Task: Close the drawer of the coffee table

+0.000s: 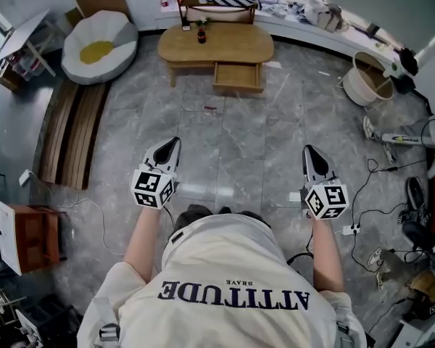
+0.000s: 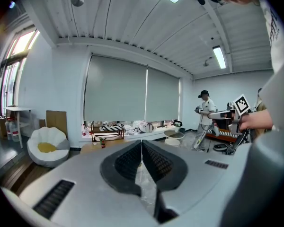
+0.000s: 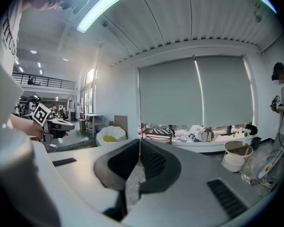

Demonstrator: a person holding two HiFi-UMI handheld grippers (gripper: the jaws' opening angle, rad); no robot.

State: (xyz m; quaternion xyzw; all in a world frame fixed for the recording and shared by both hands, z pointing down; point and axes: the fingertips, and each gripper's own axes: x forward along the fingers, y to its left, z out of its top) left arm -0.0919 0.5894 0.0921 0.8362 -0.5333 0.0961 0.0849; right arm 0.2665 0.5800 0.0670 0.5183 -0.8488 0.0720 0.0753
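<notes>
A low wooden coffee table stands far ahead on the grey marble floor, and its drawer hangs pulled out toward me. A small dark bottle stands on the tabletop. My left gripper and right gripper are held level well short of the table, both shut and empty. In the left gripper view the jaws meet at the tips, with the table small behind them. The right gripper's jaws are likewise pressed together.
A white and yellow beanbag sits left of the table, wooden planks lie along the floor at left. A white basket stands at right near cables and shoes. Another person stands at the right.
</notes>
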